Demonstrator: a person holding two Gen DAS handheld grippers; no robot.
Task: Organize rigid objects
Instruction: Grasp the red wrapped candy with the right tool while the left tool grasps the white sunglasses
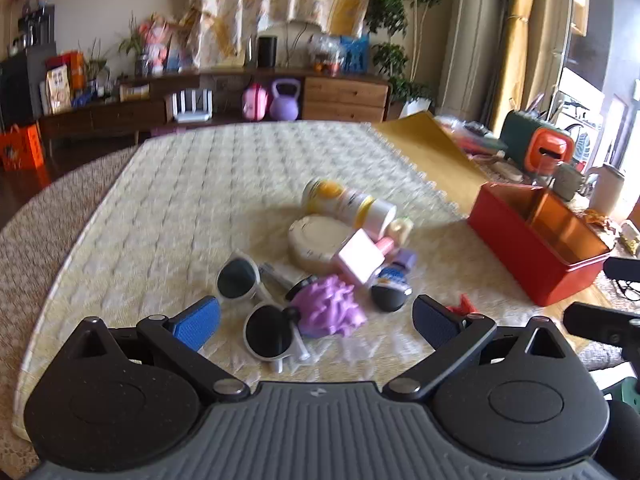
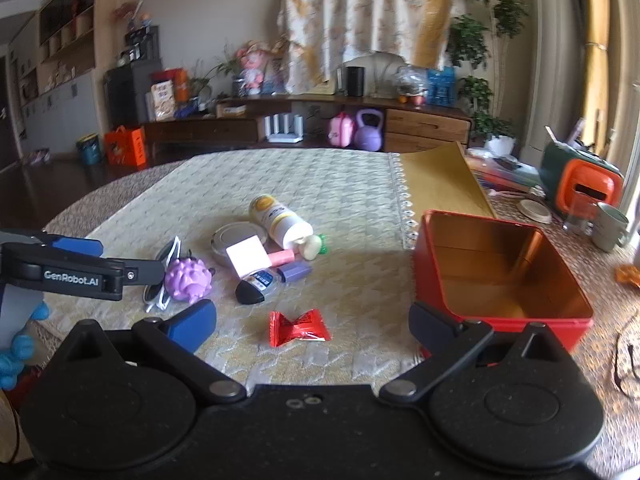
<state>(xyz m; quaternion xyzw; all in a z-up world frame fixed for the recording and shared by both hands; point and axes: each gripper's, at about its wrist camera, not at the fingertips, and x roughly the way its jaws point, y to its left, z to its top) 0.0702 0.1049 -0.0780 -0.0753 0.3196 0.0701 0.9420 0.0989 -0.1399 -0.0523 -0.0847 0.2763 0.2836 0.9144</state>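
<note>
A pile of small objects lies on the cream mat: white sunglasses (image 1: 256, 312), a purple spiky ball (image 1: 328, 312) (image 2: 188, 280), a yellow-and-white bottle (image 1: 348, 202) (image 2: 280, 220), a round tin (image 1: 316, 242), a pink box (image 1: 360, 260) and a red candy wrapper (image 2: 300, 328). An open, empty red box (image 2: 504, 276) (image 1: 540, 248) stands to the right. My left gripper (image 1: 316, 320) is open, just short of the sunglasses and ball. My right gripper (image 2: 312, 324) is open, with the candy between its fingers' line and the box by its right finger.
The mat (image 1: 180, 200) covers a round table. A yellow sheet (image 2: 436, 184), mugs (image 2: 608, 224) and a green-orange appliance (image 2: 580, 184) sit at the right. A sideboard (image 2: 320, 120) stands behind the table.
</note>
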